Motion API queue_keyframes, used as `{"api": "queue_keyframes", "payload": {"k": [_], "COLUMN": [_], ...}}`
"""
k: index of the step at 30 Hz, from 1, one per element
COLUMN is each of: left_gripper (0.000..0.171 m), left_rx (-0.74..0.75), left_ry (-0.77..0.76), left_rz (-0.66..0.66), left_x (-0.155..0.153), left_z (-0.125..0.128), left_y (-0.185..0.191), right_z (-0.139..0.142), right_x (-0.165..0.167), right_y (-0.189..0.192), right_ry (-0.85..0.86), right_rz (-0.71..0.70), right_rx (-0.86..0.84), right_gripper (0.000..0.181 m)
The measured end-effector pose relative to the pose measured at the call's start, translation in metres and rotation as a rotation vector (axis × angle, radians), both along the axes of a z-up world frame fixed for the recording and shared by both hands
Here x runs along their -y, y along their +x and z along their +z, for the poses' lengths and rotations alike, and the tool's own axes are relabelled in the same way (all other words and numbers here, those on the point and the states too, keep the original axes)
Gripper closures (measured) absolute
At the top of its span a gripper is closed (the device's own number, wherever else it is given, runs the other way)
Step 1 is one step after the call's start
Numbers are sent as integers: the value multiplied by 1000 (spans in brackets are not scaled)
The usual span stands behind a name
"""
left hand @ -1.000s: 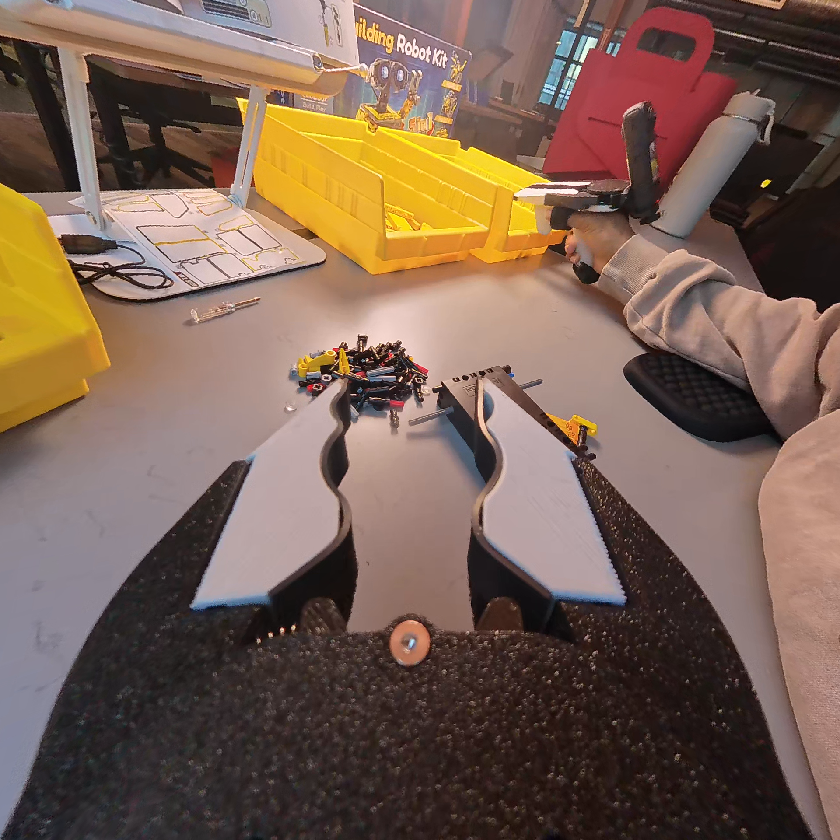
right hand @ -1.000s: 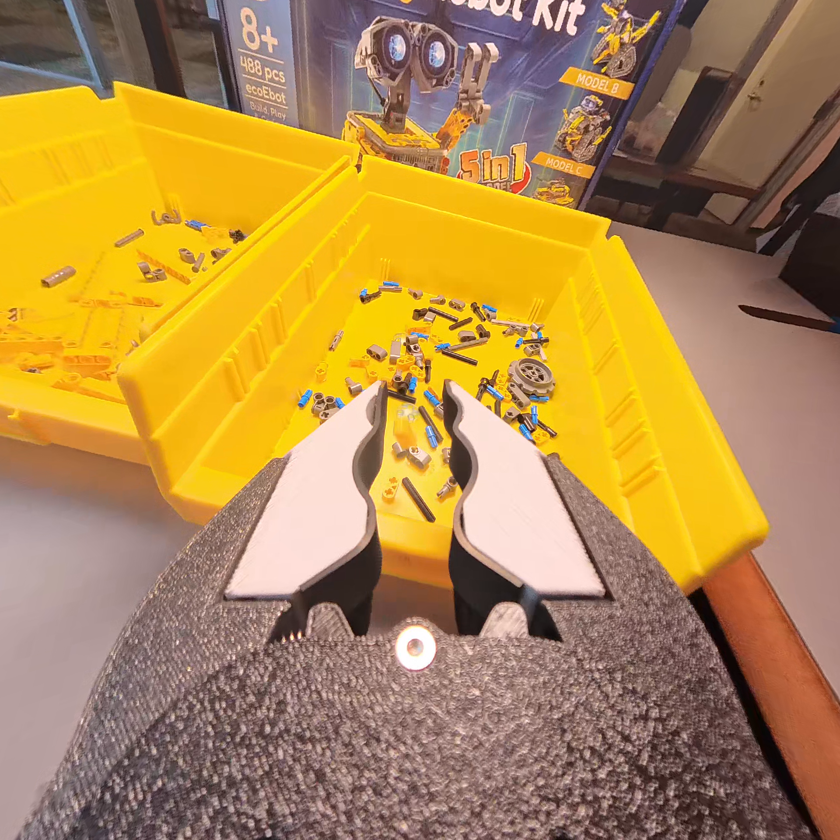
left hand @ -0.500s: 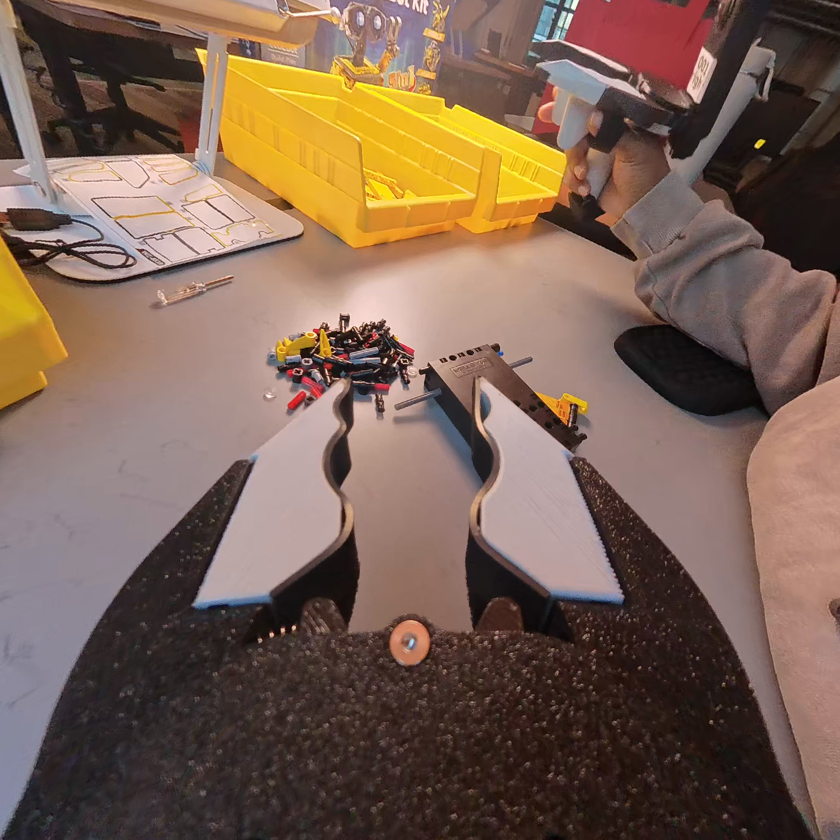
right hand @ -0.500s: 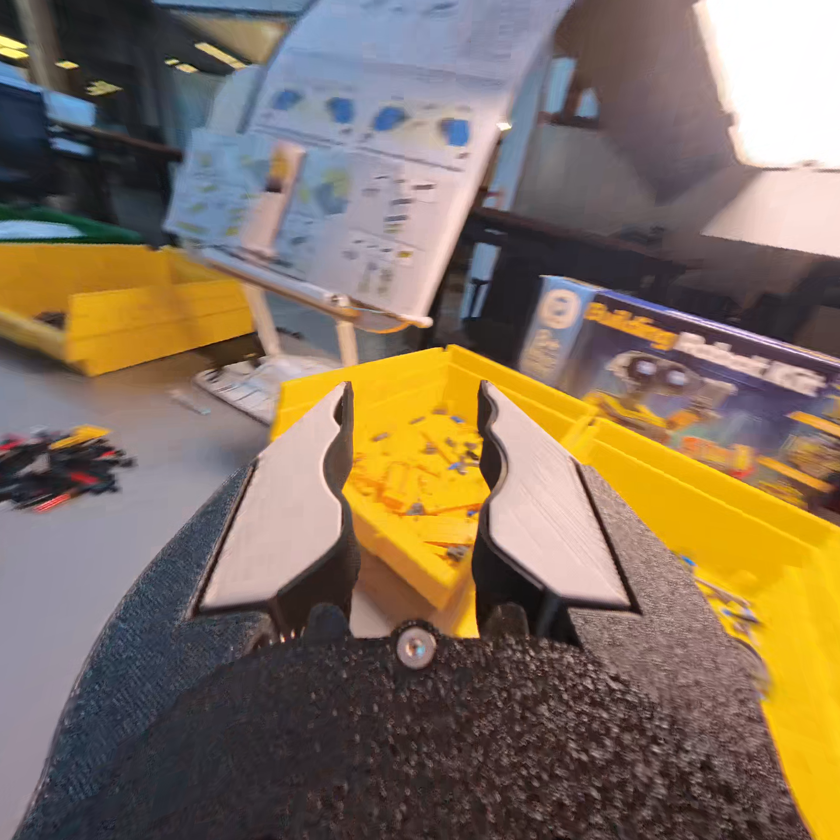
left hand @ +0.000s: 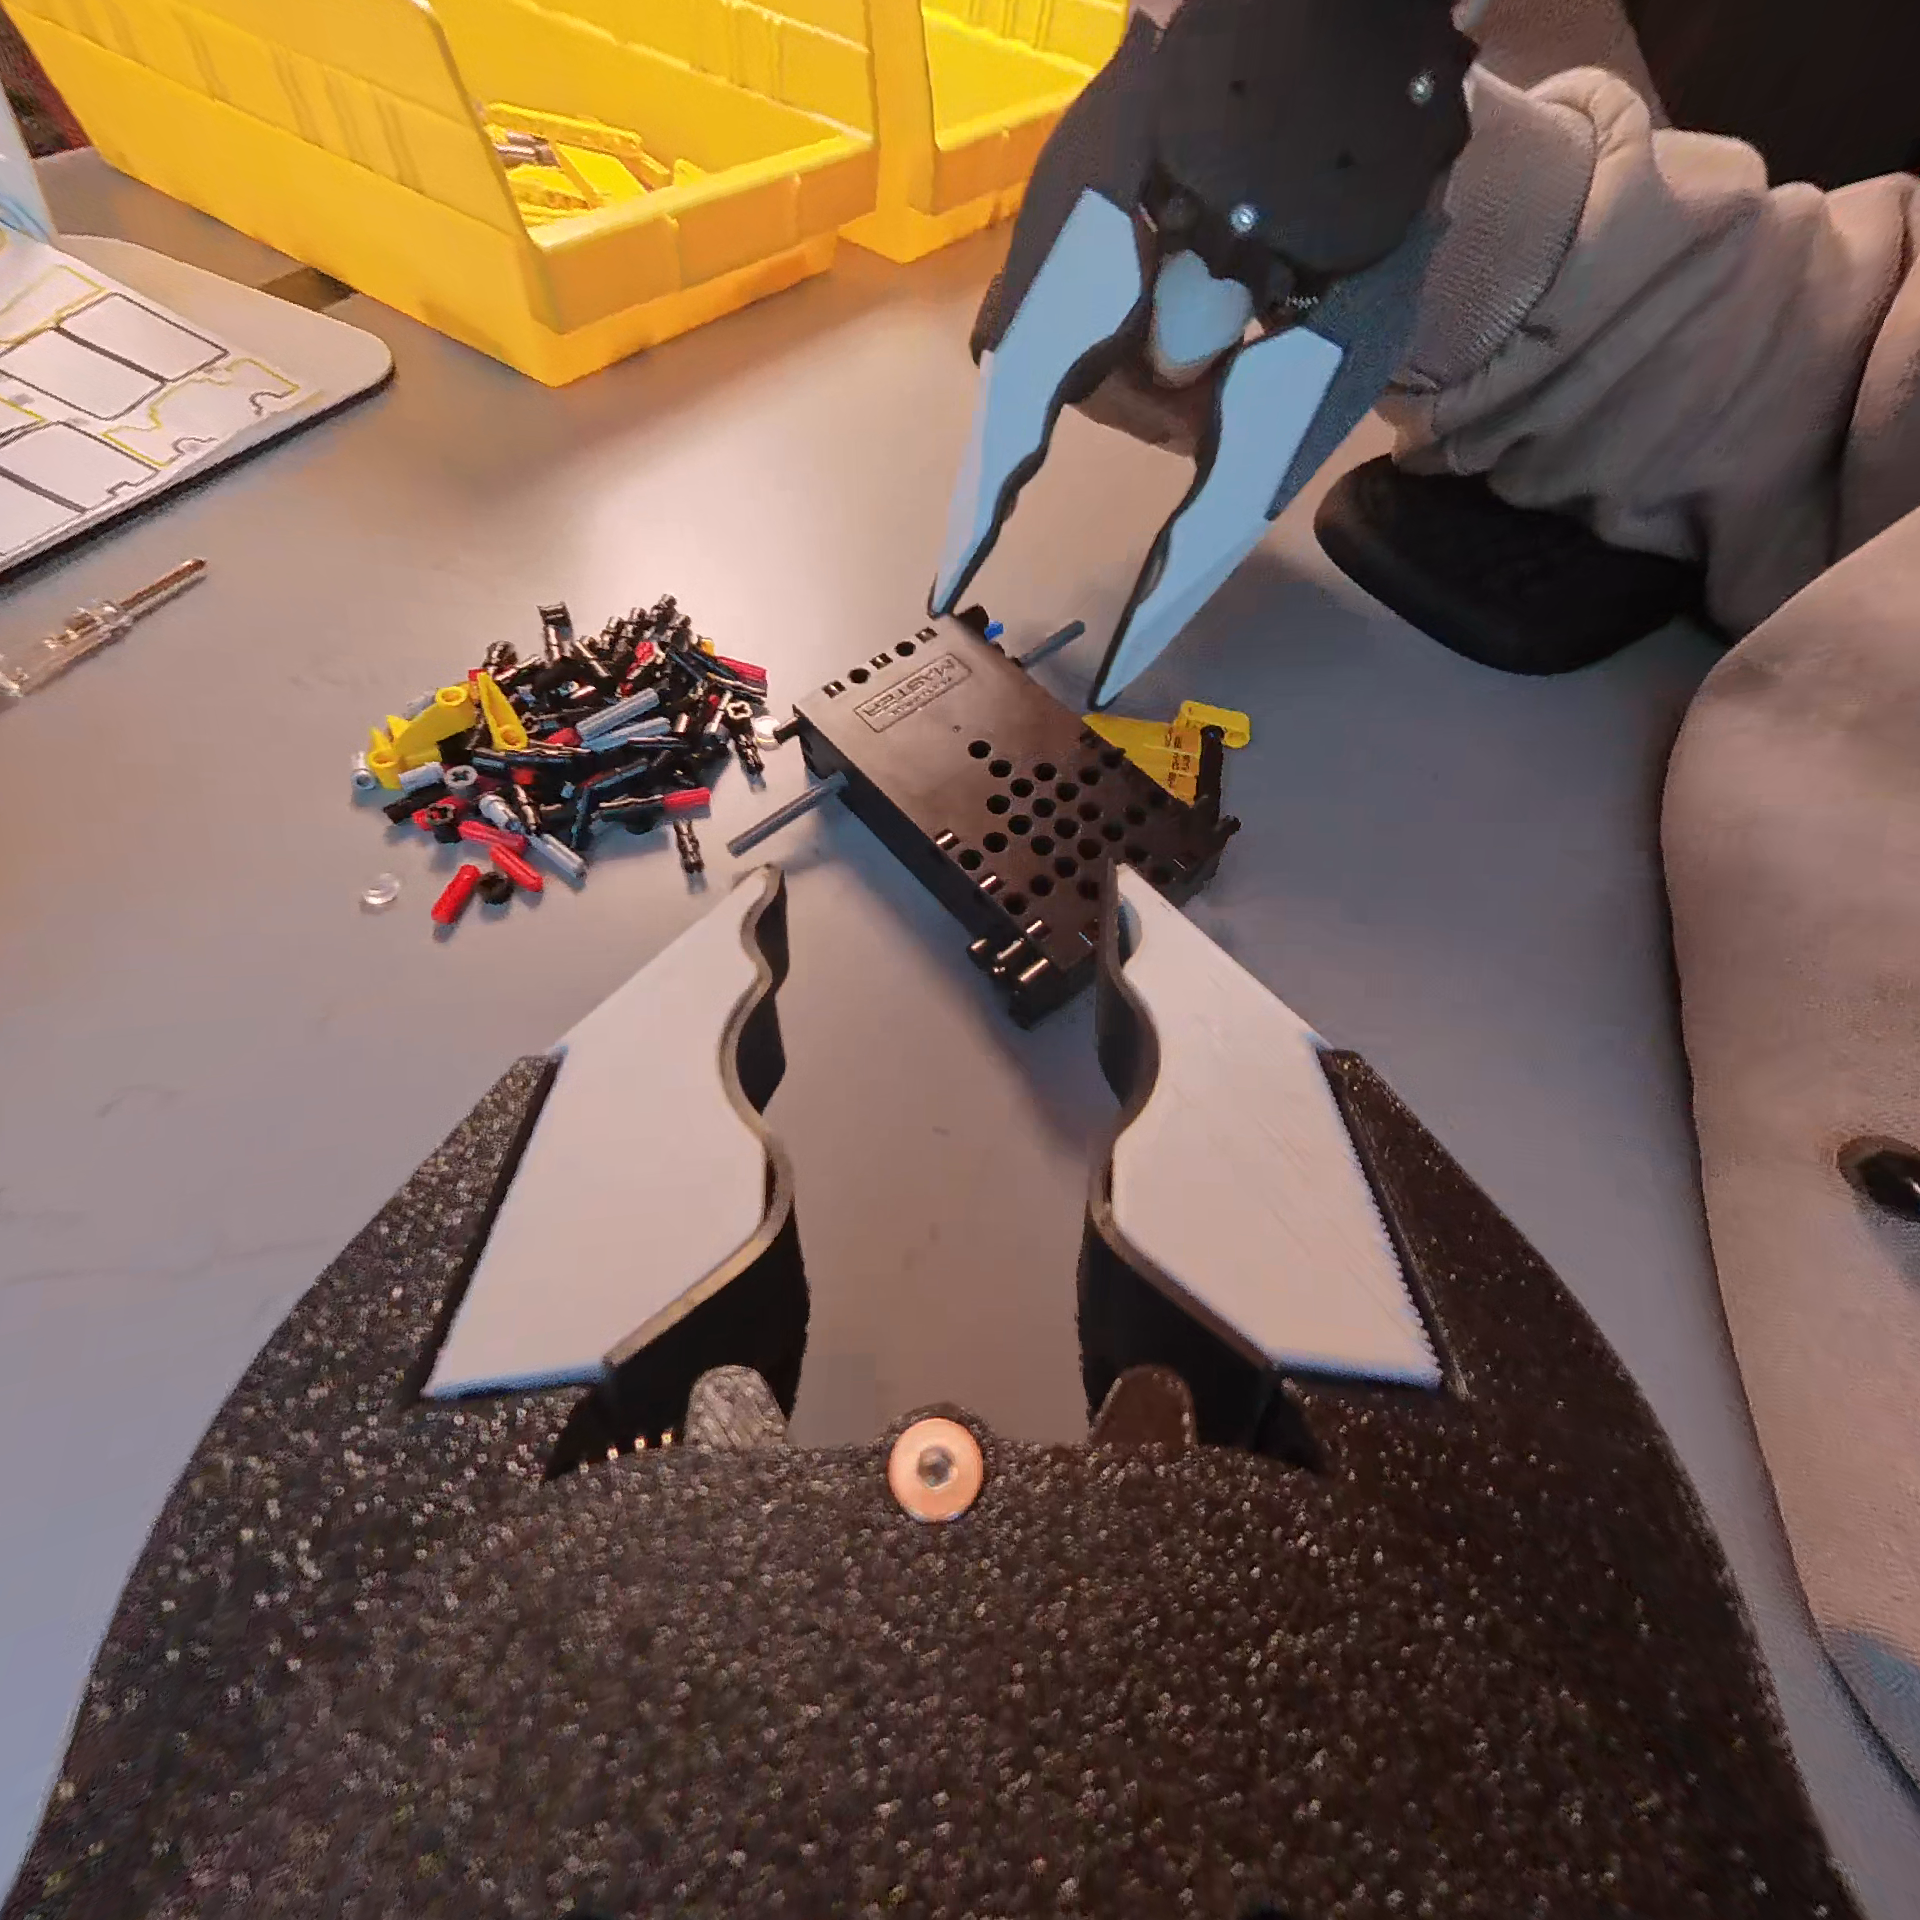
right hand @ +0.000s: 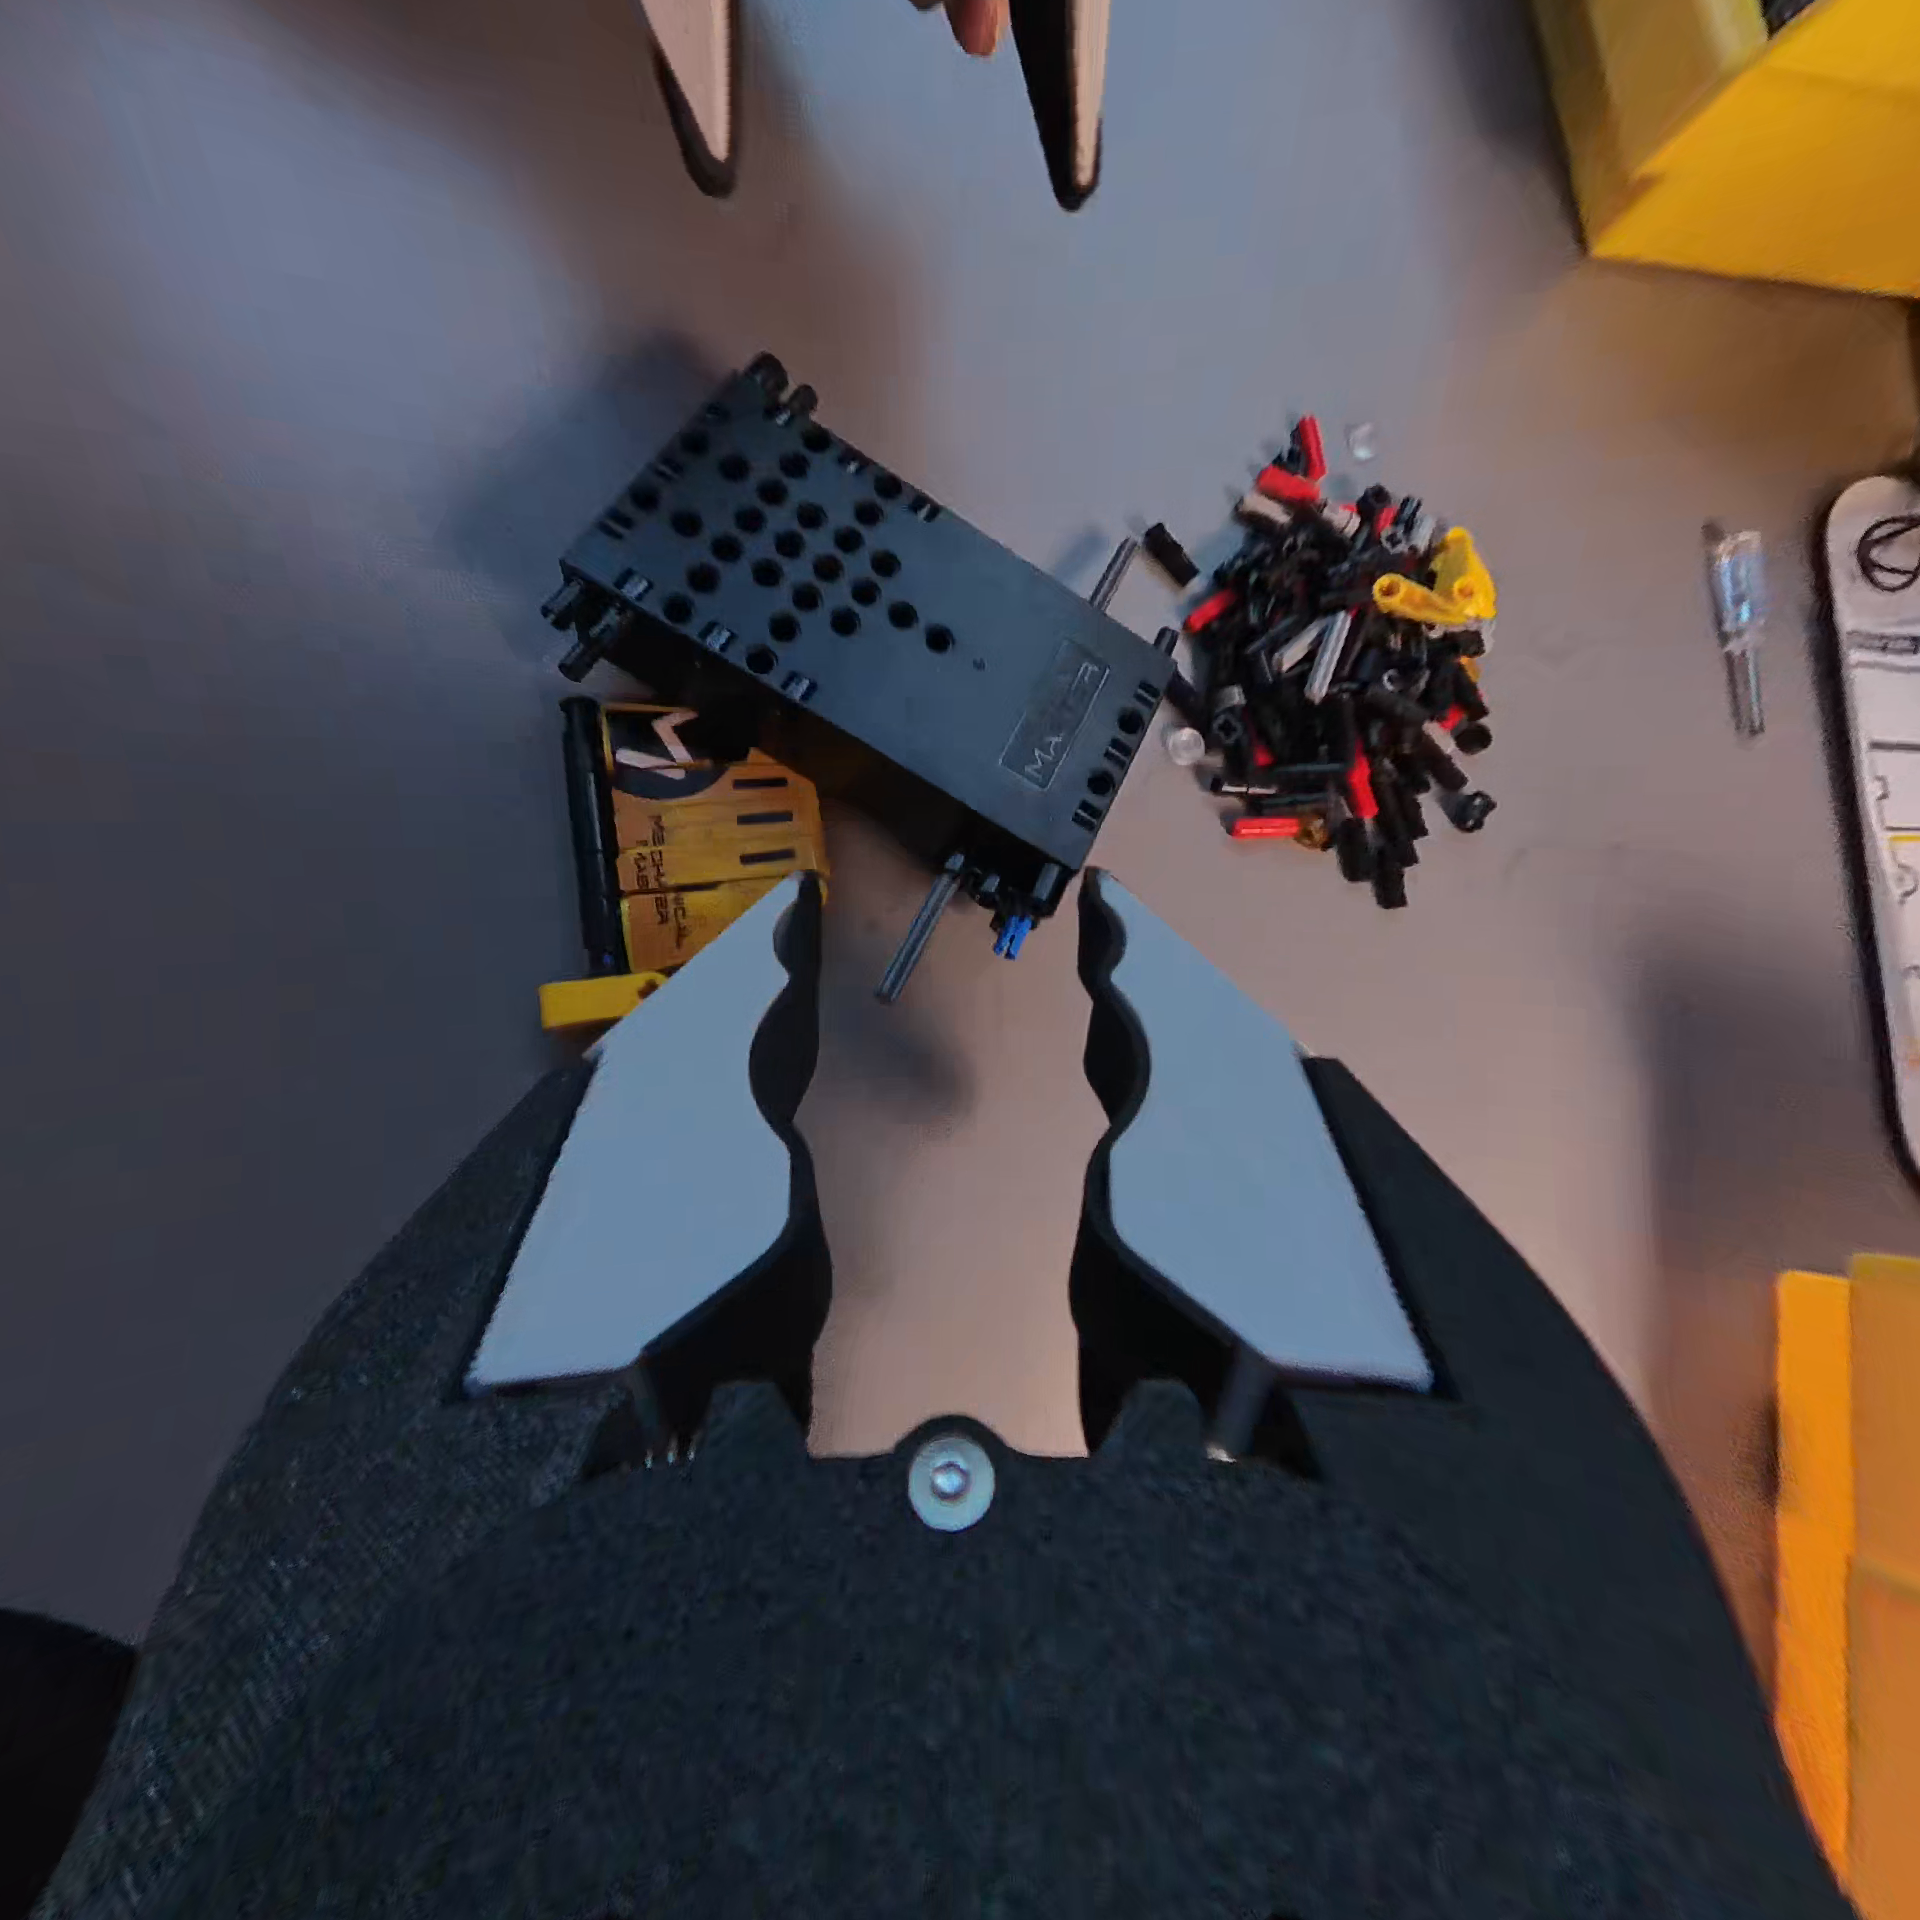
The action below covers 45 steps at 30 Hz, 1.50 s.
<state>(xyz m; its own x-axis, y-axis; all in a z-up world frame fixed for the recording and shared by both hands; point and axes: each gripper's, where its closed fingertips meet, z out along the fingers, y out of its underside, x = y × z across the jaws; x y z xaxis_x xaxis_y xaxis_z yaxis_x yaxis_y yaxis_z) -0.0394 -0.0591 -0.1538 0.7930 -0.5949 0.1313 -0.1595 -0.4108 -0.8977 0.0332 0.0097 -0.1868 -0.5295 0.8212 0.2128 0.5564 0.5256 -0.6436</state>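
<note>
A black block with rows of holes (left hand: 987, 790) lies on the grey table, with a grey axle (left hand: 779, 826) through it and a yellow panel piece (left hand: 1174, 738) against its far side. My left gripper (left hand: 945, 894) is open and empty; its right fingertip is at the block's near end. My right gripper (left hand: 1023, 652) points down at the block's far end, open and empty. In the right wrist view the right gripper (right hand: 945, 881) is just short of the block (right hand: 831, 613), near a blue pin (right hand: 1008, 935) and the yellow panel (right hand: 707, 842). The left gripper (right hand: 888, 177) shows at the top.
A pile of small black, red, grey and yellow parts (left hand: 571, 748) lies left of the block and shows in the right wrist view (right hand: 1351, 665). Yellow bins (left hand: 623, 156) stand behind it. A white mat (left hand: 156, 395), a clear small tool (left hand: 104, 623), a black pad (left hand: 1507, 571) and a sleeve (left hand: 1662, 312) surround the area. There is about 12 cm between the tips of the two grippers. The right tips stand about 5 cm off the block (right hand: 831, 613). Look for it in the left wrist view (left hand: 1050, 778) too.
My right gripper has swung away from the yellow bin and come down over the far end of the black block, jaws wider. My left gripper has moved forward to the block's near end.
</note>
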Motion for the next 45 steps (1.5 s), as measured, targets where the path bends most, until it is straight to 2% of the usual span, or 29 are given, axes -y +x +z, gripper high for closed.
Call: {"api": "queue_keyframes", "payload": {"k": [3,15,19,21,24,27,29,31,32,34,35,36,37,38,40,42,45], "left_gripper": [113,114,109,112,118,109,95,85,90,90,104,128,143,171,171,171,171], "left_rx": [-66,-221,-274,-184,84,260,323,422,465,513,506,498,499,502,437,361,331], "left_ry": [-4,-36,-46,-43,-18,17,-26,-122,-154,-200,-244,-269,-261,-230,-198,-185,-170], "left_rz": [-28,-131,-181,-143,-20,63,31,-64,-124,-171,-170,-165,-172,-201,-209,-207,-151], "left_x": [3,14,20,16,7,1,1,6,11,12,11,9,9,12,16,20,16], "left_z": [-6,-27,-35,-24,6,26,23,20,21,21,14,10,12,17,16,11,9], "left_y": [7,23,31,25,-1,-25,-21,-2,7,18,20,21,22,24,23,23,16], "right_z": [-3,8,20,26,33,43,54,64,71,81,76,71,67,64,62,60,35], "right_x": [-6,-7,-2,7,20,35,47,59,62,72,76,75,74,73,71,70,73], "right_y": [2,-10,-21,-27,-35,-40,-42,-44,-44,-42,-41,-41,-41,-41,-39,-37,-29], "right_ry": [-9,-21,-23,-25,24,64,67,84,100,112,115,125,126,111,44,-26,-61], "right_rz": [-14,-52,-56,-30,12,57,86,113,121,157,175,174,169,169,158,154,190], "right_rx": [8,-68,-165,-228,-309,-393,-464,-528,-576,-628,-596,-566,-555,-544,-510,-472,-318], "right_gripper": [151,158,159,160,160,160,161,163,180,181,181,181,178,172,163,163,161]}}
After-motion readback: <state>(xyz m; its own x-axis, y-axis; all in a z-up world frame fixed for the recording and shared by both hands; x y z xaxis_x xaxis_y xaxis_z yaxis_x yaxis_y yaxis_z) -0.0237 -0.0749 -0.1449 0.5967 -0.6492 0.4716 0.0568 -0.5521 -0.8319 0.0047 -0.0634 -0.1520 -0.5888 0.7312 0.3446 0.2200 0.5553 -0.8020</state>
